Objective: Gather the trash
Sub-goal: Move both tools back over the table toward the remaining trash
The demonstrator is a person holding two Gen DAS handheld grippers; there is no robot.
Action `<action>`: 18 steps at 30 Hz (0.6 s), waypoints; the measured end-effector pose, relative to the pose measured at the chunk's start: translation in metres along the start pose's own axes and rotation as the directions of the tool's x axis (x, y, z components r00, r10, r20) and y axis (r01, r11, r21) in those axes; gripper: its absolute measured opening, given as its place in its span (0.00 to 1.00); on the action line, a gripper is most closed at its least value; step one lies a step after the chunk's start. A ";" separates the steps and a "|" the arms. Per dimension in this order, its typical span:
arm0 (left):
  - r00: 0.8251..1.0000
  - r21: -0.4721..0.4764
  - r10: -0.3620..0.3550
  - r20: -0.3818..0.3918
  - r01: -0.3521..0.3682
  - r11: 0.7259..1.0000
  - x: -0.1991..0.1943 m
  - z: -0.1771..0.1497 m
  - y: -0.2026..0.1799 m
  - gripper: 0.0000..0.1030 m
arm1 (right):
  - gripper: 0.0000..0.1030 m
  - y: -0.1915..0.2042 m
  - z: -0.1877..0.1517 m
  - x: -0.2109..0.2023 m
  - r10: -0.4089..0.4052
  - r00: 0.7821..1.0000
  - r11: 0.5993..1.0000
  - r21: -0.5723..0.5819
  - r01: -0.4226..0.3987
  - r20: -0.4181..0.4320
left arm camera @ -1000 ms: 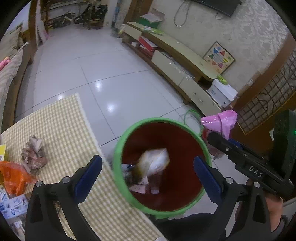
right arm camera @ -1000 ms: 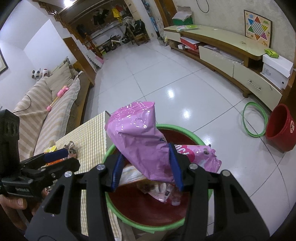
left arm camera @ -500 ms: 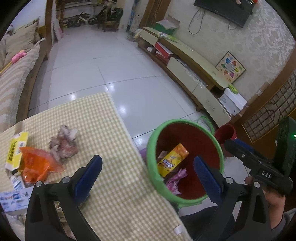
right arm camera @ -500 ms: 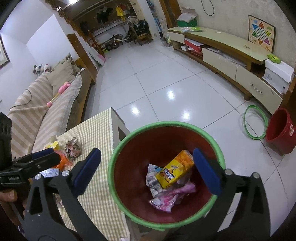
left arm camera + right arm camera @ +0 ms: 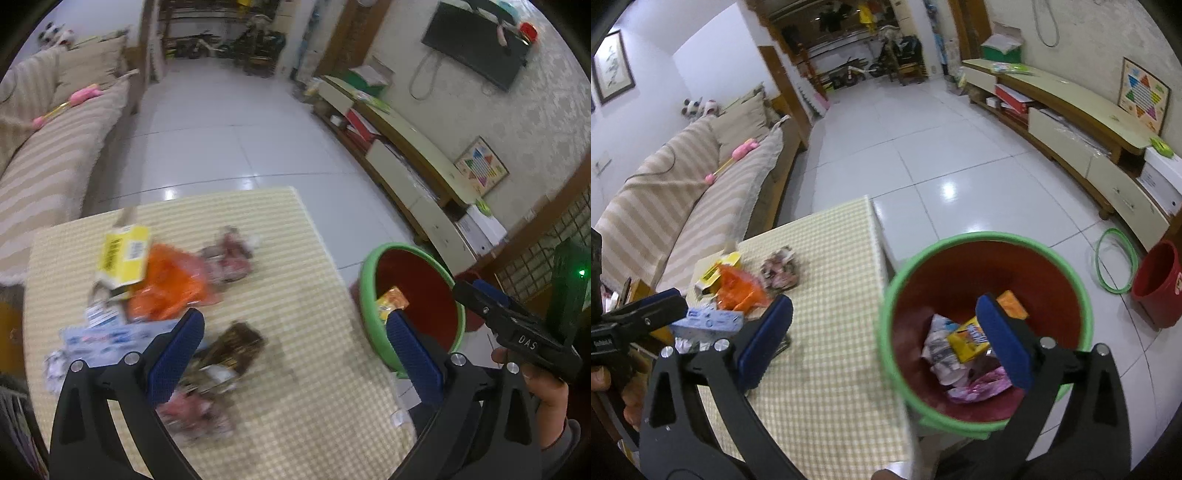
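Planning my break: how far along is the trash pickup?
Partly done. The green-rimmed bin already holds a yellow carton and a pink wrapper. Nothing is in hand: left gripper and right gripper both have open jaws. Left on the table: orange bag, yellow box, crumpled wrappers.

Home living room: striped sofa [image 5: 665, 192], wall TV [image 5: 476, 40], tiled floor [image 5: 923, 147].

Wrappers [image 5: 199, 410] nearest the left tool [image 5: 291, 354] are blurred beyond reading.
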State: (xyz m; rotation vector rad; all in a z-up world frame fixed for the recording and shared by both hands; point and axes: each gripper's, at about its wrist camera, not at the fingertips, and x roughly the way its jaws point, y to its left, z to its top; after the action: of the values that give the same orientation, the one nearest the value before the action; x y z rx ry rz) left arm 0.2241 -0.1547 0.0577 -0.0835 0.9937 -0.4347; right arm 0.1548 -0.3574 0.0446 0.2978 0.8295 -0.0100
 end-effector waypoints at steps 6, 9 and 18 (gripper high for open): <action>0.999 -0.057 0.040 0.032 -0.038 0.998 -0.032 -0.016 0.046 0.92 | 0.95 0.042 -0.008 0.007 0.024 0.999 0.998 -0.050 -0.026 -0.021; 0.998 -0.087 0.056 0.041 -0.052 0.995 -0.044 -0.025 0.066 0.92 | 0.95 0.061 -0.013 0.011 0.041 0.999 0.996 -0.078 -0.043 -0.036; 0.993 -0.201 0.111 0.036 -0.102 0.974 -0.064 -0.063 0.138 0.92 | 0.95 0.109 -0.027 0.026 0.069 0.993 0.984 -0.157 -0.083 -0.091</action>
State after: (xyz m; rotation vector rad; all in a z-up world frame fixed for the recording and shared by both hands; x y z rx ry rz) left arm 0.1863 0.0044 0.0369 -0.2188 0.9879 -0.2331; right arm 0.1668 -0.2428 0.0363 0.1782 0.8974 0.1418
